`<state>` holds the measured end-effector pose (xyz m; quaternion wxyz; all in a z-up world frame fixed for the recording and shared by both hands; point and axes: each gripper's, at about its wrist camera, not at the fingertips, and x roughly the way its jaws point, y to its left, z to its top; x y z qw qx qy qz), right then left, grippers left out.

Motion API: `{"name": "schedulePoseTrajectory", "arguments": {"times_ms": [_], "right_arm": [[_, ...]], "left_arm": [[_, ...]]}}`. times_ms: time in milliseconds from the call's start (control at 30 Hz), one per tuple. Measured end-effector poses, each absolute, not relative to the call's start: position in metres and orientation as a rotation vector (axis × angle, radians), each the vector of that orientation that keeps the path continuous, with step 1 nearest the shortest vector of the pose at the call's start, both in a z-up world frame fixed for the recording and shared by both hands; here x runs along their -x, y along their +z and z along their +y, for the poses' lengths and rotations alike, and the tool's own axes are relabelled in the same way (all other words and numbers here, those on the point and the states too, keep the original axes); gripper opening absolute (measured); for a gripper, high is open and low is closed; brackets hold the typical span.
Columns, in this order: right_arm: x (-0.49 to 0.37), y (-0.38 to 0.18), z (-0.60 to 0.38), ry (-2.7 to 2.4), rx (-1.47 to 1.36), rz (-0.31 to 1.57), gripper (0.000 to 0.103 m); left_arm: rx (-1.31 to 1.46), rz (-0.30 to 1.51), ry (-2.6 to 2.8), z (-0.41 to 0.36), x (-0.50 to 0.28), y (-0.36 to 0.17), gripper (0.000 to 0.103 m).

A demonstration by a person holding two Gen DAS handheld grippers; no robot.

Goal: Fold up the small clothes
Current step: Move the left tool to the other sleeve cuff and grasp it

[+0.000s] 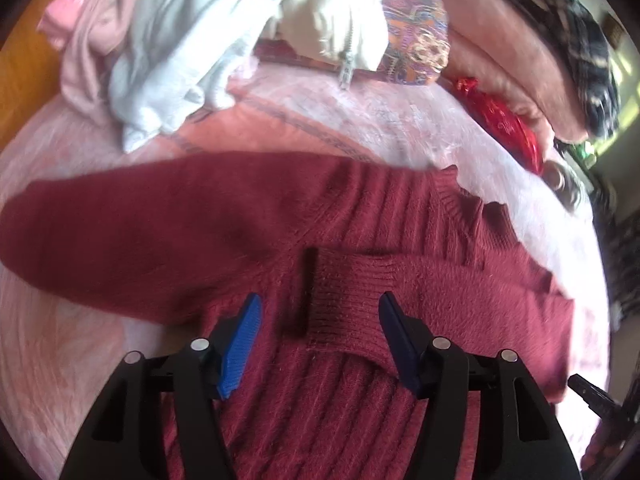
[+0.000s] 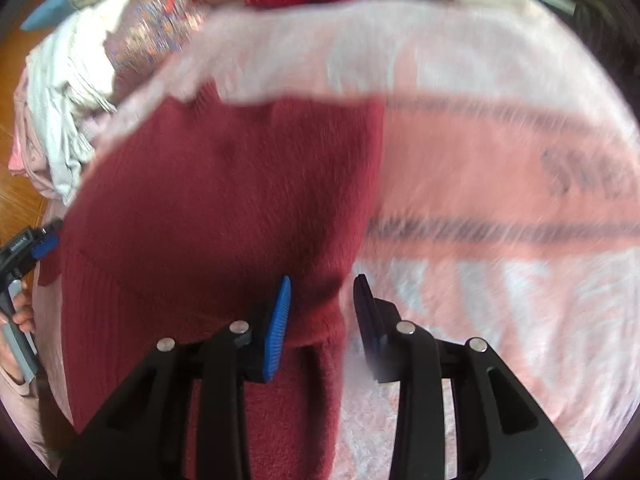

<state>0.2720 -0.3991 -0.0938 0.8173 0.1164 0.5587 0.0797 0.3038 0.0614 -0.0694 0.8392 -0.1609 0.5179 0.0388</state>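
Sweater point(image 1: 320, 216), one, maroon, on blanket point(image 1: 360, 120), my left gripper point(image 1: 320, 312) released over its cuff point(image 1: 344, 300), my right gripper point(image 2: 322, 304) unclenched astride its sleeve point(image 2: 316, 320).

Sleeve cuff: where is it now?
Left wrist view, centre: the cuff lies folded across the sweater body, between the open left gripper fingers.

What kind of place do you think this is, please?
Probably a bedroom at home: a fuzzy pink blanket covers a bed, loose clothes are piled on it, and a wood floor shows beside it.
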Motion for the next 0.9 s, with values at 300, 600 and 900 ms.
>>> {"name": "schedulePoseTrajectory", "arguments": {"times_ms": [300, 600, 900], "right_arm": [[-0.283, -0.125, -0.360, 0.204, -0.206, 1.291, 0.031], [-0.288, -0.134, -0.352, 0.139, -0.176, 1.334, 0.031], [-0.295, -0.090, -0.317, 0.234, -0.256, 1.256, 0.041]], "left_arm": [[0.367, 1.252, 0.081, 0.030, -0.305, -0.109, 0.066], [0.170, 1.211, 0.054, 0.019, -0.303, -0.119, 0.071], [0.245, 1.160, 0.118, 0.120, -0.295, -0.082, 0.090]]}}
